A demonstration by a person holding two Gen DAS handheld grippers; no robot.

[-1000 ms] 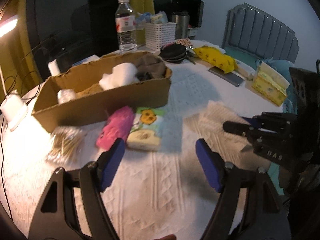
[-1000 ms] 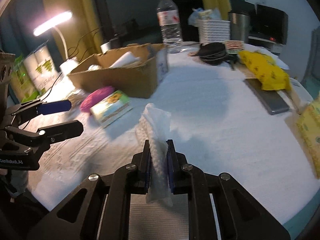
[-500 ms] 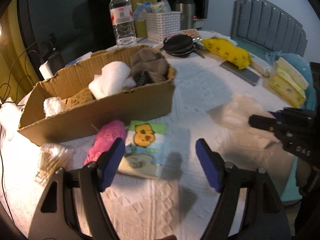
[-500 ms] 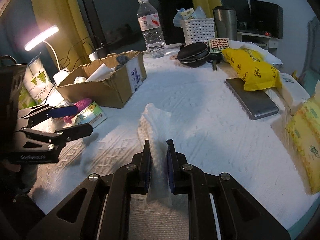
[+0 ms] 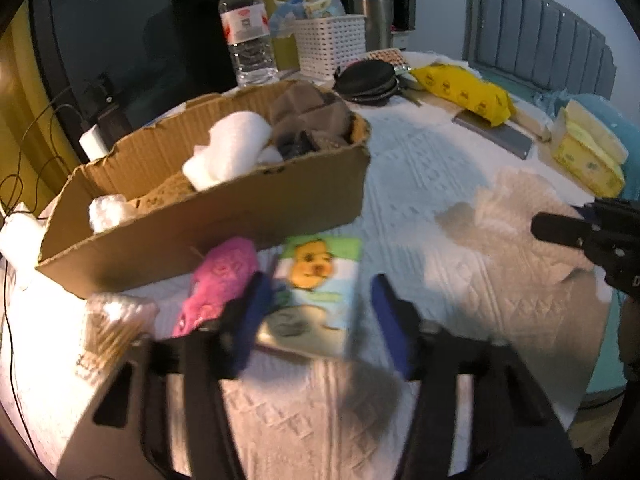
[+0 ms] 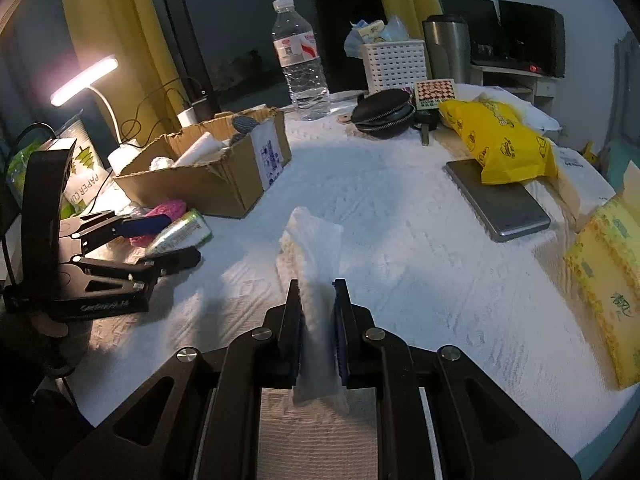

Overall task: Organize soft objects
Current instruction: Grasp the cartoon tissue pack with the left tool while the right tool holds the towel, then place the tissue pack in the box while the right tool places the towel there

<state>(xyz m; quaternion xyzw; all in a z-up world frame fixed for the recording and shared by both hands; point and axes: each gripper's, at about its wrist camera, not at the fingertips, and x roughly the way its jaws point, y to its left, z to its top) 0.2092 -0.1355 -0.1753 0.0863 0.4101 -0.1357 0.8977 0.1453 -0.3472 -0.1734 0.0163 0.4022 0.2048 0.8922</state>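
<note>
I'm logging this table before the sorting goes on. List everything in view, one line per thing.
cardboard box: one, brown, table left, holds white and brown soft items
tissue pack: one, green and white with cartoon, in front of box, between left gripper's closing fingers
pink soft item: one, beside tissue pack
white cloth: one, clamped upright in right gripper
water bottle: one, clear, behind box
white basket: one, table back
black pouch: one, near basket
yellow bag: one, on grey tablet
yellow tissue box: one, right edge
lamp: one, lit, far left
left gripper: black, blue pads
right gripper: black
</note>
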